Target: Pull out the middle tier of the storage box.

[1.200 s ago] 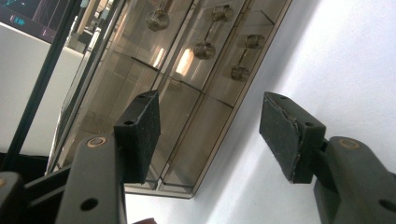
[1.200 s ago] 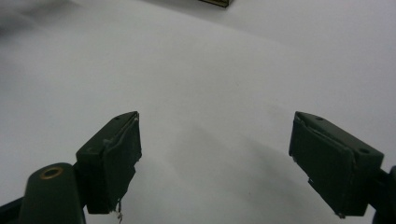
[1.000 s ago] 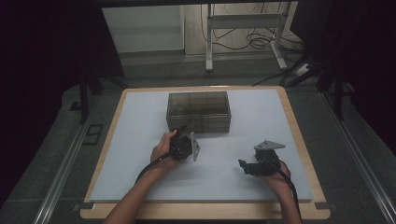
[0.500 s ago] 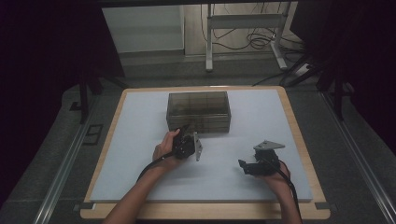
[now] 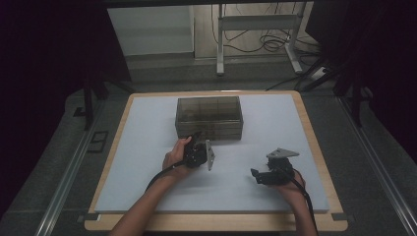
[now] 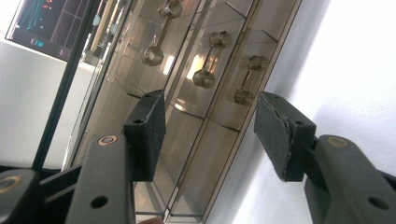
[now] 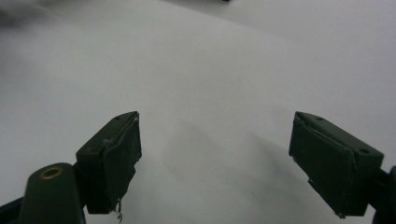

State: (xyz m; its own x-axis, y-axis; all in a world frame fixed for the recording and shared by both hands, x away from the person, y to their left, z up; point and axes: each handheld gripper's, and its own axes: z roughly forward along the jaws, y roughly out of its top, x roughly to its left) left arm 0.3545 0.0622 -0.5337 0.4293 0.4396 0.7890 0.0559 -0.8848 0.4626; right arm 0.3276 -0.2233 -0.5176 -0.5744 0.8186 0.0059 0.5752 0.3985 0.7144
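A smoky see-through box (image 5: pixel 209 117) with inner dividers stands at the middle back of the white mat (image 5: pixel 147 142). In the left gripper view, several small metal rods with round ends (image 6: pixel 205 70) lie in its compartments. My left gripper (image 5: pixel 198 136) is tipped on its side just in front of the box, pointing at its near wall. Its jaws (image 6: pixel 210 126) are open and have just been closing a little, with nothing between them. My right gripper (image 5: pixel 255 174) rests low over the mat at the front right, pointing left. It stands wide open (image 7: pixel 215 154) over bare mat.
The mat lies on a wooden board (image 5: pixel 314 147) with a raised rim. A metal rail (image 5: pixel 69 167) runs along the table's left side. Behind the table stand a white stand (image 5: pixel 255 29) and cables (image 5: pixel 275 44) on the floor.
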